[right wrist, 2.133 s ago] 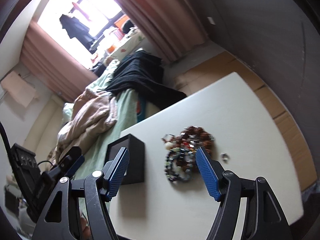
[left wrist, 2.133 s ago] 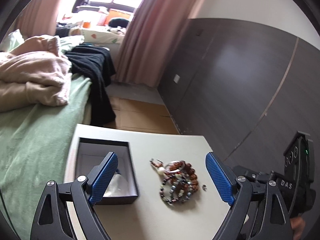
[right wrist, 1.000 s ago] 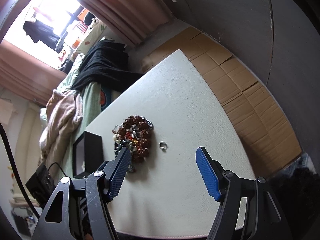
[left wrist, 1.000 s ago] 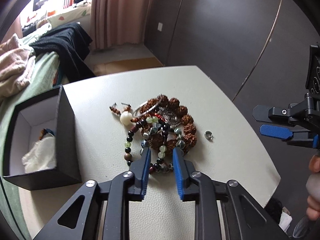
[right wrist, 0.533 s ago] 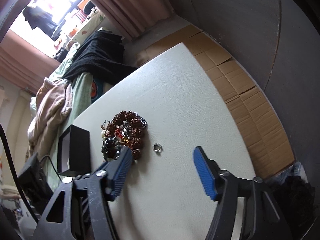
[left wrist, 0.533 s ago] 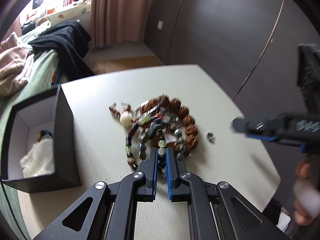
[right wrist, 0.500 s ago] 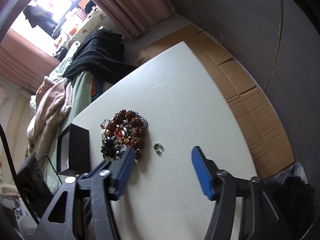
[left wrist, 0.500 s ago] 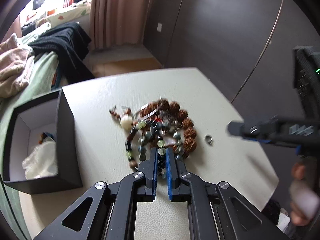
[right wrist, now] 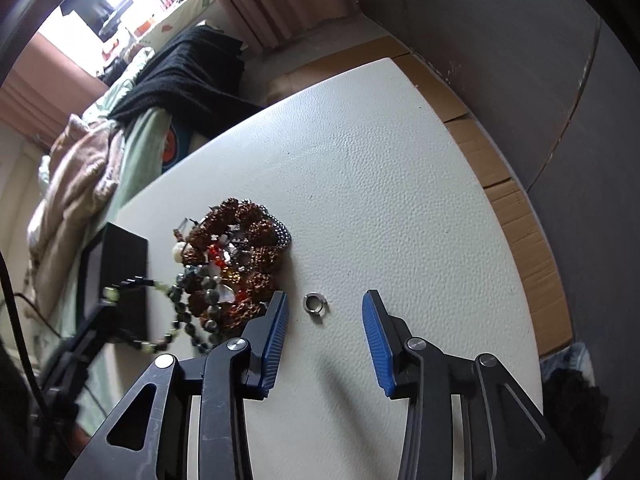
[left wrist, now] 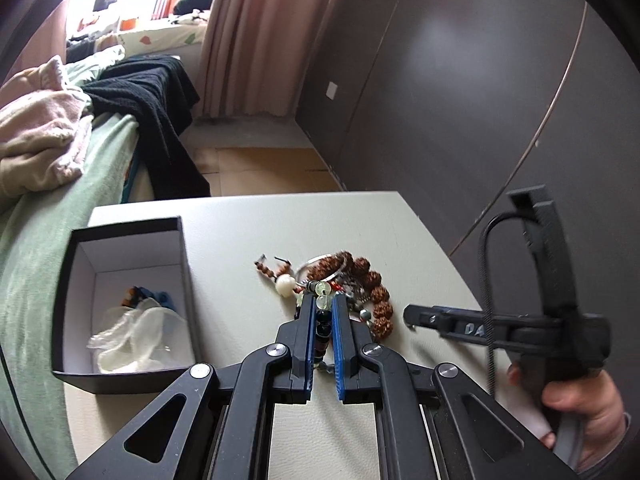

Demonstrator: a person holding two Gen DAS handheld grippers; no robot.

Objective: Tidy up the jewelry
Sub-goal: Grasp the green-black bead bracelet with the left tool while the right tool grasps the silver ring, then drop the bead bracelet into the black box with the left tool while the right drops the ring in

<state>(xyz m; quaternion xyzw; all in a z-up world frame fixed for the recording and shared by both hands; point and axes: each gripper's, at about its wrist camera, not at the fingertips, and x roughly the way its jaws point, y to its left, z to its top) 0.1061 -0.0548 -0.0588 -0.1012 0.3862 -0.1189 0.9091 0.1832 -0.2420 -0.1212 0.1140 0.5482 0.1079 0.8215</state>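
My left gripper [left wrist: 323, 308] is clenched on a beaded bracelet [left wrist: 323, 322] at lower centre, beside the pile of jewelry [left wrist: 360, 284] on the table [left wrist: 240, 248]. My right gripper [right wrist: 323, 312] is released, its fingers standing on both sides of the small ring [right wrist: 315, 303]. The black box [left wrist: 120, 300] at left holds only few items, so I judge most sorting is left.

A pale, pebbled table [right wrist: 392, 184] carries everything. On it sit an open black box [left wrist: 184, 264] toward the bed side, a heap of beaded bracelets [right wrist: 240, 240] near the middle, and a small metal ring [right wrist: 315, 303] lying just beside the heap, apart from it. The box seems to hold crumpled clear plastic [left wrist: 132, 336].
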